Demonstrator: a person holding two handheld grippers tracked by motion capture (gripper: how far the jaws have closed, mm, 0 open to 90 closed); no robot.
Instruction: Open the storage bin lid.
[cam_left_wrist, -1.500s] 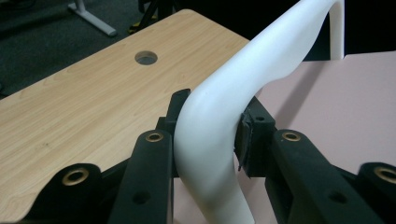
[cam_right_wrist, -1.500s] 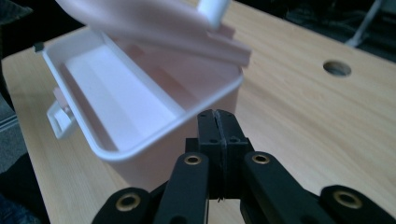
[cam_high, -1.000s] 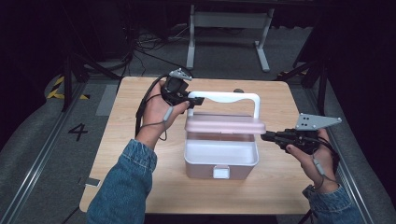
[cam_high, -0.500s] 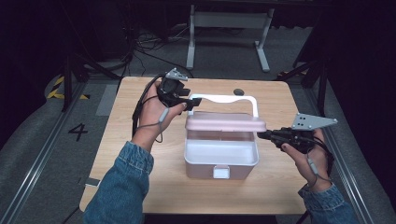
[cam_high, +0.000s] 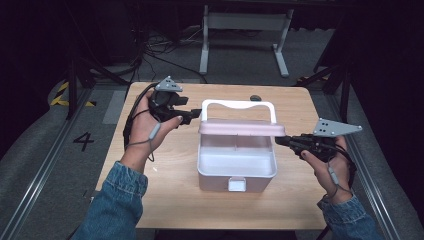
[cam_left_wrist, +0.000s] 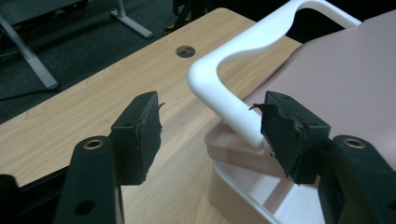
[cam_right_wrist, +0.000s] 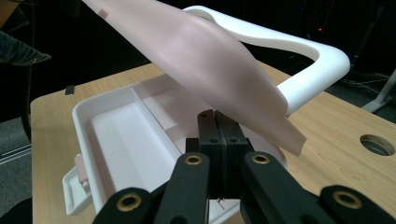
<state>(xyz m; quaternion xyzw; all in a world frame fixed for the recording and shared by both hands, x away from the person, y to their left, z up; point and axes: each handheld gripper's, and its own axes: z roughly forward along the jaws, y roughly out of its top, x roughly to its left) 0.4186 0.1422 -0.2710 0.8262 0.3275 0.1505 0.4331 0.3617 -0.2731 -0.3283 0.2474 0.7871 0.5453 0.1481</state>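
A white box (cam_high: 215, 180) with inner dividers stands mid-table, its pink lid (cam_high: 240, 128) held partly raised and its white handle (cam_high: 237, 104) behind. My left gripper (cam_high: 192, 115) is open at the handle's left corner. In the left gripper view (cam_left_wrist: 212, 126) the handle (cam_left_wrist: 219, 93) runs between the jaws, close to the right pad (cam_left_wrist: 285, 130), with the lid (cam_left_wrist: 345, 79) beyond. My right gripper (cam_high: 280, 141) is at the lid's right end. In the right gripper view (cam_right_wrist: 215, 116) its jaws are pressed together under the lid (cam_right_wrist: 205, 60), above the box (cam_right_wrist: 116, 135).
The wooden table (cam_high: 165, 190) has a round cable hole (cam_high: 255, 98) behind the box. A white metal stand (cam_high: 245, 20) and cables lie on the floor beyond. Floor rails run along both sides, with a "4" mark (cam_high: 83, 141) at the left.
My left gripper has drawn slightly left, back from the handle. The right gripper and the raised lid have hardly moved.
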